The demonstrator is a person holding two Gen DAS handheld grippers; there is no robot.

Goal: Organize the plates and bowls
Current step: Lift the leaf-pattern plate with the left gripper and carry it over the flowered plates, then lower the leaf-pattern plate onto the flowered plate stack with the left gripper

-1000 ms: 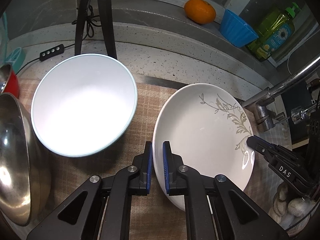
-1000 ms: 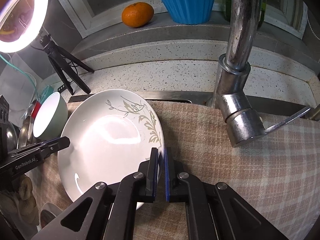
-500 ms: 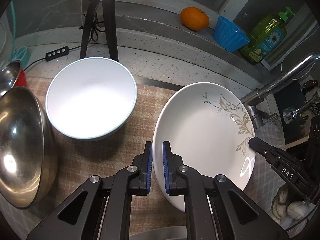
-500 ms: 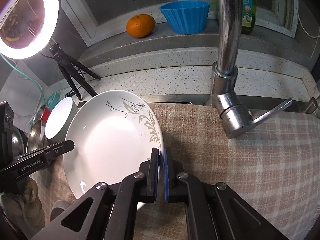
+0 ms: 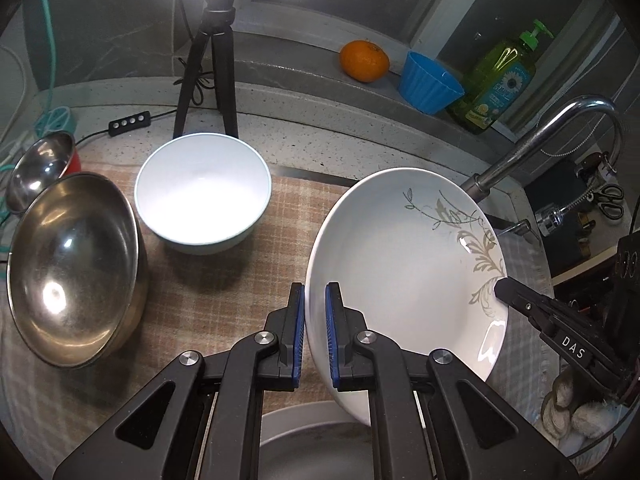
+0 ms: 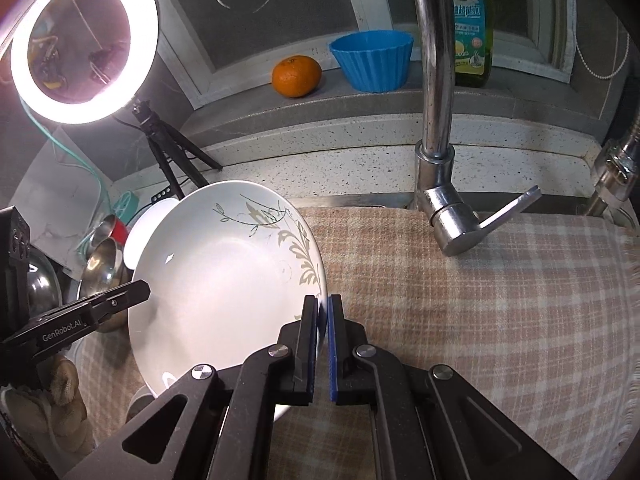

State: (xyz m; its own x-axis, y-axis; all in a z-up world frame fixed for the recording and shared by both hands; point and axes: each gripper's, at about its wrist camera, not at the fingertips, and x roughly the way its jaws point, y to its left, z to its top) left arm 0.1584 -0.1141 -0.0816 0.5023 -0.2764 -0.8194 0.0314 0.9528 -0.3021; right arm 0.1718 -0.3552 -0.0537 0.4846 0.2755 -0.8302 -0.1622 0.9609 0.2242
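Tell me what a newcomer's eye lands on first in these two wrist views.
First, the white plate with a leaf pattern, held tilted above the checked cloth, its rim clamped on opposite sides by the left gripper and right gripper. Next, the glowing ring light on its tripod at the back left. Then the white bowl and the big steel bowl left of the plate.
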